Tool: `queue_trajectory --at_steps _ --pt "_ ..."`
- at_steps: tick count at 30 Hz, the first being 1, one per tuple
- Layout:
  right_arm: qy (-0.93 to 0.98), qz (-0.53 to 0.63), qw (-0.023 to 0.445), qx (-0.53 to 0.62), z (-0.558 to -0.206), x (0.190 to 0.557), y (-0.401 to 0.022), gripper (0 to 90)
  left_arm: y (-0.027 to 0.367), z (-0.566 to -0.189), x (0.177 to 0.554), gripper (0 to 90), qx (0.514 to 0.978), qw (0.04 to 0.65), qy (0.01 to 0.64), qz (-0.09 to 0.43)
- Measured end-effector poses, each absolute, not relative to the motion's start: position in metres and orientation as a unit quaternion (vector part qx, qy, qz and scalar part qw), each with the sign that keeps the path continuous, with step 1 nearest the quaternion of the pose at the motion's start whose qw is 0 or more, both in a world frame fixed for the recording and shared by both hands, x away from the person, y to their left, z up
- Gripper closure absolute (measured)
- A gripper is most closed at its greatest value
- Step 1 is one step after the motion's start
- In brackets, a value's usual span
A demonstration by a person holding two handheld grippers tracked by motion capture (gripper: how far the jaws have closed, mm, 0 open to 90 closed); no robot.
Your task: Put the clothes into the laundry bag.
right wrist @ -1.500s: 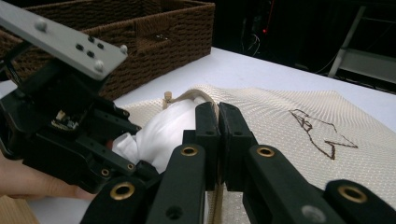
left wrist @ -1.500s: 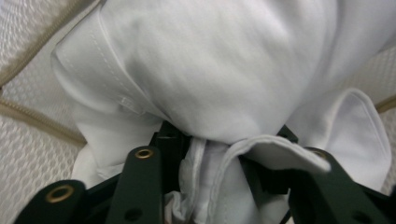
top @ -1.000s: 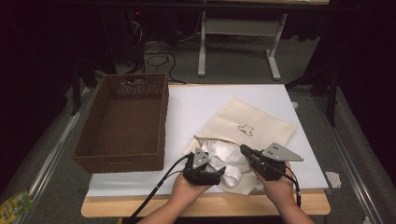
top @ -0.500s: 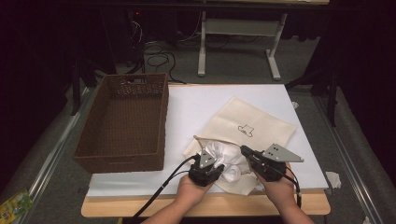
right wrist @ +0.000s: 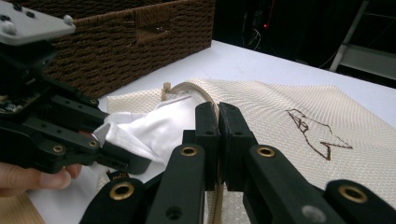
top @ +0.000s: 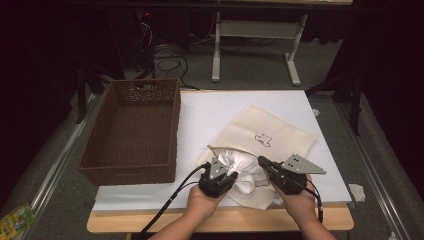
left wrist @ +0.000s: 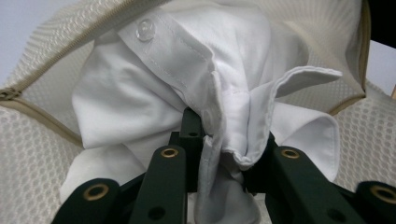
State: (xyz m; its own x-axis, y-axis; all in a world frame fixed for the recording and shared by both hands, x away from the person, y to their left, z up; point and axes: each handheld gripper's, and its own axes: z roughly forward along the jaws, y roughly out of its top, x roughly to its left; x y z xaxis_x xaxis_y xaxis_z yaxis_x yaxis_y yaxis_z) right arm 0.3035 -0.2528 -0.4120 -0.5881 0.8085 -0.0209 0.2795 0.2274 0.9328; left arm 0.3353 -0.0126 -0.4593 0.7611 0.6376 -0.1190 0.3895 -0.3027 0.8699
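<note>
table (top: 240, 107): white, wicker basket (top: 132, 130) at its left | mesh bag (top: 272, 135): near edge, my right gripper (right wrist: 218, 135) clamped tight on its zipper rim | white shirt (left wrist: 187, 88): in bag mouth, my left gripper (left wrist: 219, 144) jaws just closing, pinching a fold

A crumpled white cotton shirt (top: 243, 166) with a clear button lies in a cream honeycomb-mesh zip bag (top: 280, 132), which bears a small dark brown outline drawing near its middle. At the left stands a dark brown woven wicker basket (top: 131, 172), on a white worktop (top: 210, 110) edged in pale wood. Both pairs of tongs are black with brass-coloured rivets.
</note>
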Motion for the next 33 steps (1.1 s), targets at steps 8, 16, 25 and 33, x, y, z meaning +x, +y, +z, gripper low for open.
queue_trajectory --at_steps 8,16,25,33 --pt "0.737 0.502 0.268 0.366 -0.411 0.302 -0.251 88.4 -0.013 -0.45 0.335 74.7 0.79 0.507 0.317 0.135" --pt "0.734 0.504 0.27 0.366 -0.411 0.302 -0.252 88.4 -0.019 -0.446 0.336 74.6 0.782 0.52 0.315 0.14" --pt "0.735 0.504 0.27 0.366 -0.41 0.303 -0.253 88.3 -0.034 -0.45 0.342 74.5 0.776 0.526 0.319 0.14" --pt "0.732 0.507 0.271 0.365 -0.41 0.304 -0.253 88.3 -0.05 -0.454 0.353 74.4 0.772 0.527 0.325 0.145"
